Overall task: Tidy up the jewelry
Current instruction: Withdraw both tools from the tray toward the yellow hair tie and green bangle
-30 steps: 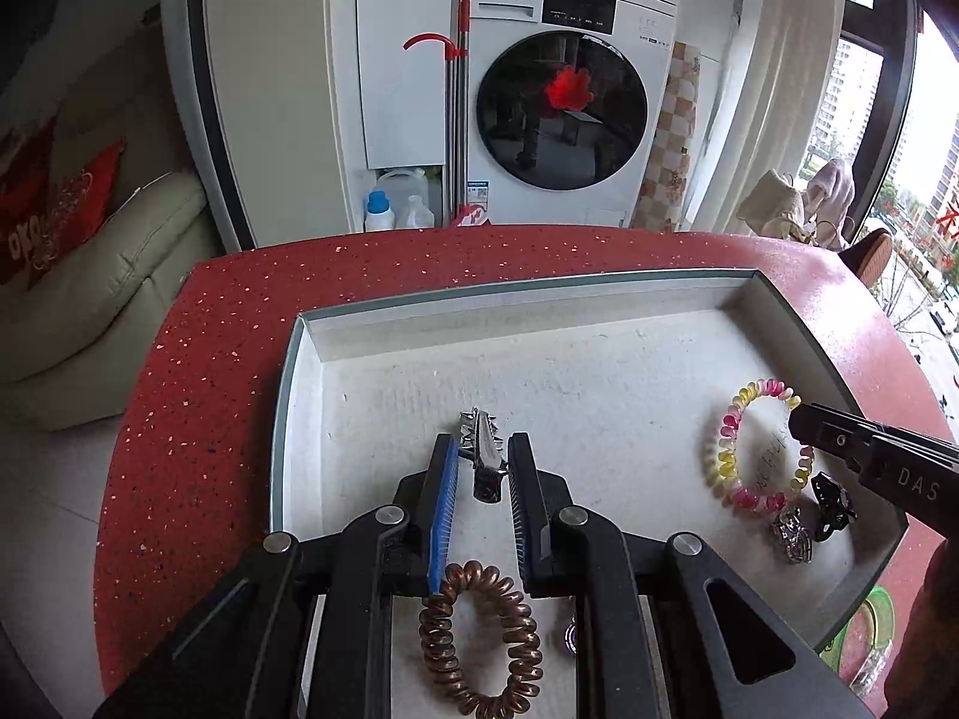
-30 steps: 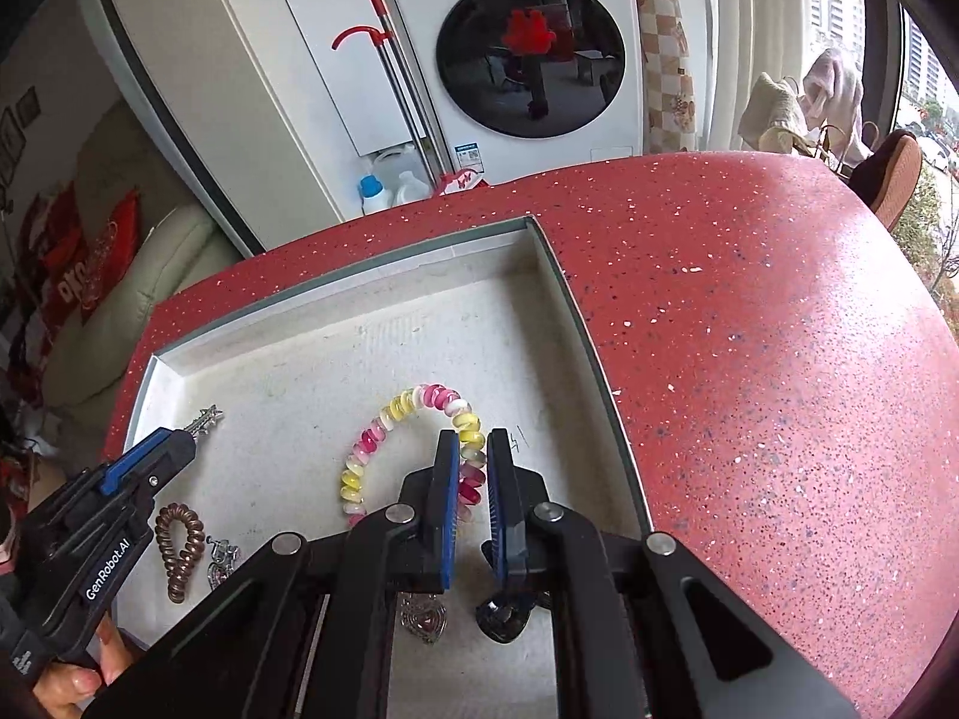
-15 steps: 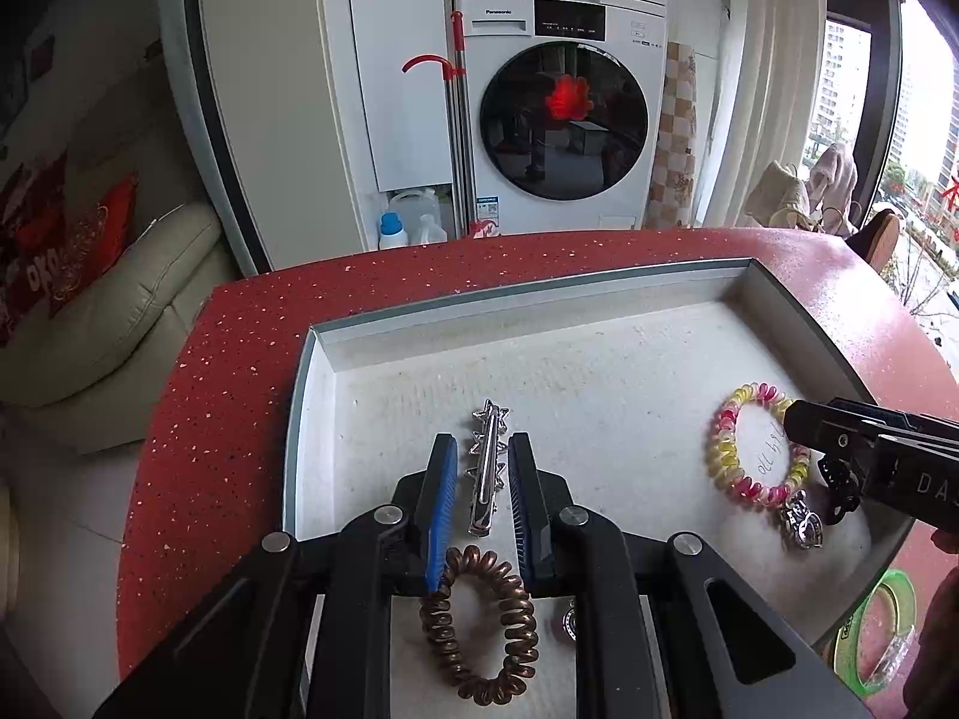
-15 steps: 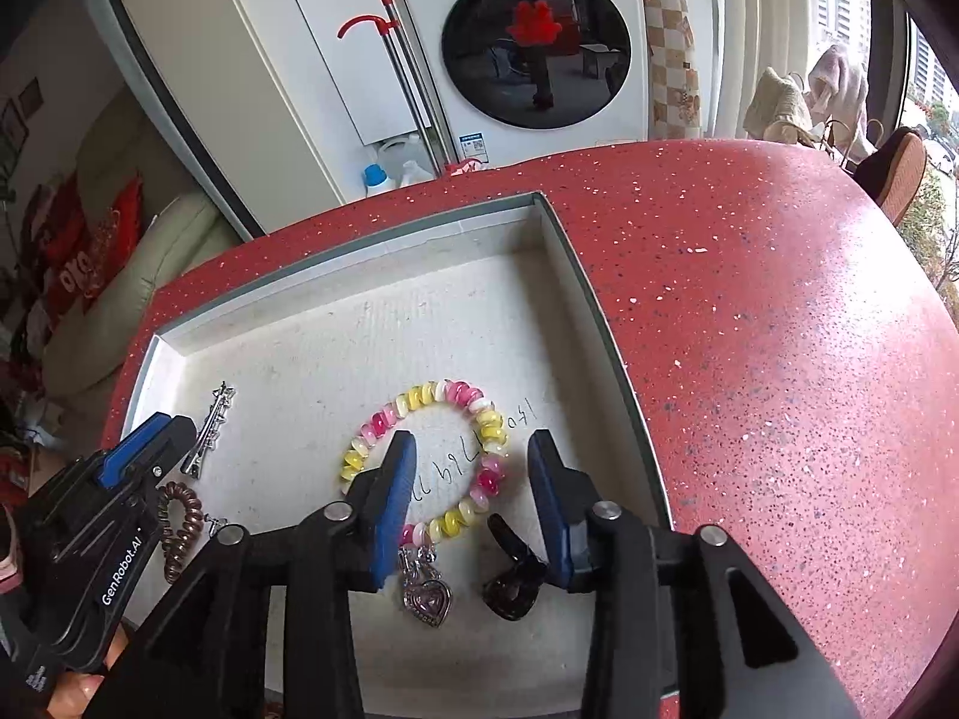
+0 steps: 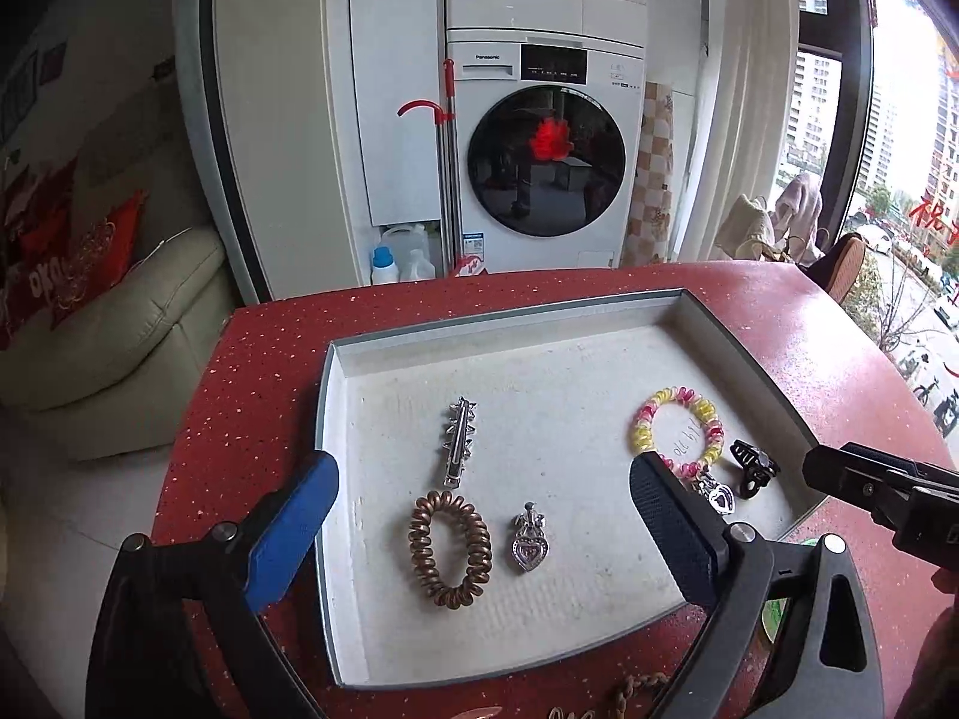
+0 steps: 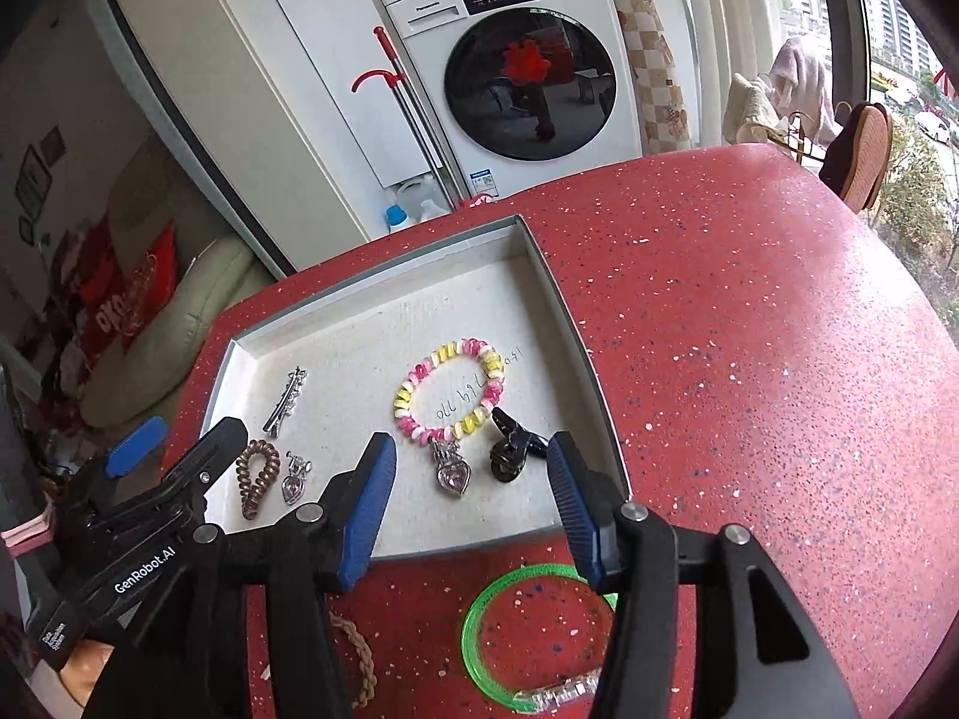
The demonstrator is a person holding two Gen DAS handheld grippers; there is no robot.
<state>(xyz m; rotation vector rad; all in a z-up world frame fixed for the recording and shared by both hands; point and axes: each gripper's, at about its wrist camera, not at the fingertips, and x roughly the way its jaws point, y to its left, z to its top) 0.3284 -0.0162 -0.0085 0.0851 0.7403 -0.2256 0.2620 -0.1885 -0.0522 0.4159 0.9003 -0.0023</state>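
A white tray [image 5: 341, 395] sits on the red table. In it lie a silver hair clip [image 5: 458, 440], a brown coil hair tie [image 5: 449, 549], a silver heart pendant [image 5: 528, 543], a pink-yellow coil bracelet [image 5: 676, 430], a second heart pendant [image 6: 452, 473] and a black claw clip [image 6: 512, 449]. My left gripper [image 5: 479, 533] is open and empty above the tray's near side. My right gripper [image 6: 470, 491] is open and empty over the tray's near right corner [image 6: 617, 479].
A green bangle [image 6: 479, 647] and a braided brown band [image 6: 359, 659] lie on the red table in front of the tray. The table [image 6: 749, 359] extends to the right. A washing machine [image 5: 545, 162] and a cream sofa [image 5: 108, 323] stand beyond it.
Both grippers opened and pulled back and up from the tray. The silver hair clip now lies free in the tray, and the bracelet lies free too.
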